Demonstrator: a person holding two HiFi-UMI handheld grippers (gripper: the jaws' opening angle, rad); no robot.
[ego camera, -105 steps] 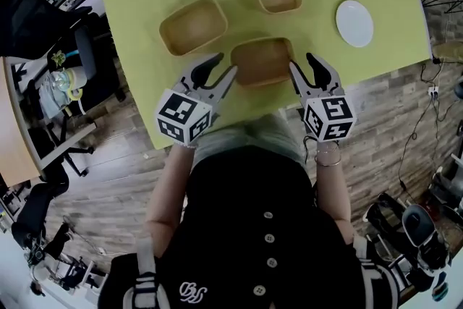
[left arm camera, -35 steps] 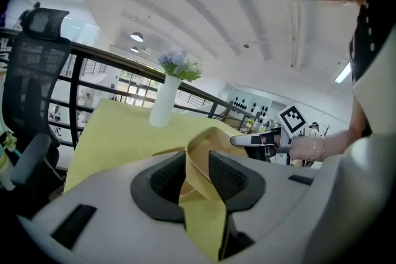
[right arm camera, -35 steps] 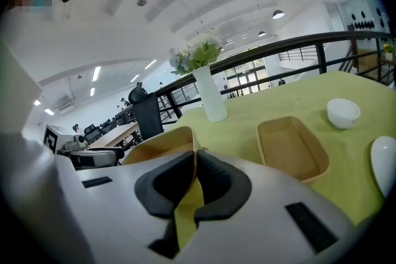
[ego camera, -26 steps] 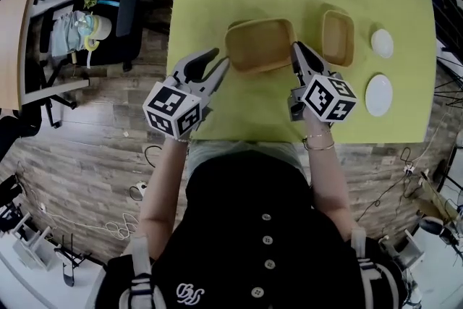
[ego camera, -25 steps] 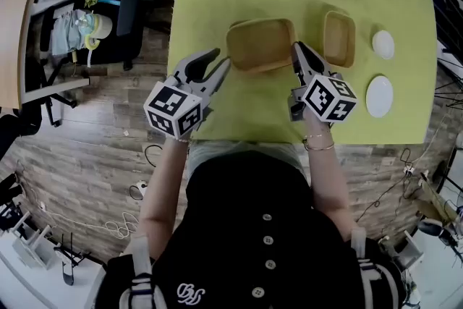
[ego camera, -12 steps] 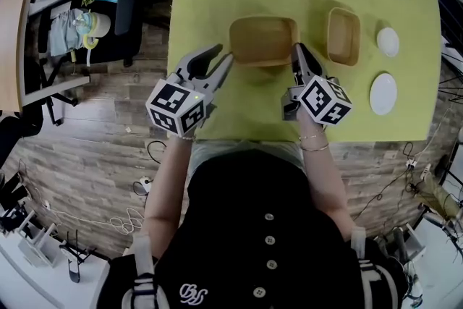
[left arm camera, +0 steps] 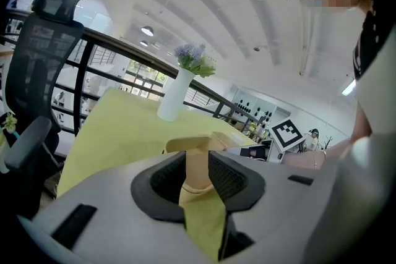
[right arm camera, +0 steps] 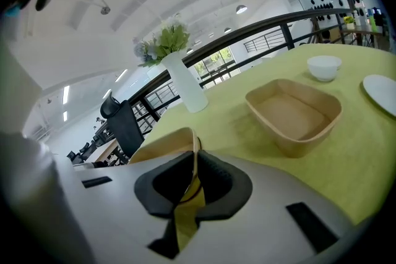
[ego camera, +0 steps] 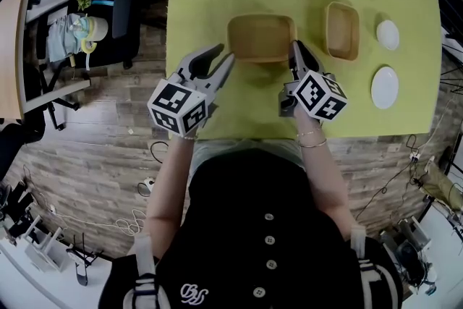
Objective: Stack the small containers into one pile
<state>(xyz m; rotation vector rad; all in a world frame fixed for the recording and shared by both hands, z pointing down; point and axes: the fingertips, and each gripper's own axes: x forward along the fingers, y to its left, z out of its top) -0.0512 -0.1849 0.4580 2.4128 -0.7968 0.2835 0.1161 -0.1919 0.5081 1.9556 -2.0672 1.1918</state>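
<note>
Care suits this pinch: right claw (ego camera: 294, 49) clamps the wall of the container (ego camera: 262, 38), left claw (ego camera: 219, 60) gapes open at its corner, so keep it level.

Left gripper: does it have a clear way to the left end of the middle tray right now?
Probably yes. The left gripper is open and the middle tray sits straight ahead of its jaws, only bare tablecloth between. The right gripper pinches the opposite rim.

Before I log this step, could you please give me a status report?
Right hand-held gripper shut on container wall. Left hand-held gripper open beside it. Second container apart. Nothing blocking.
</note>
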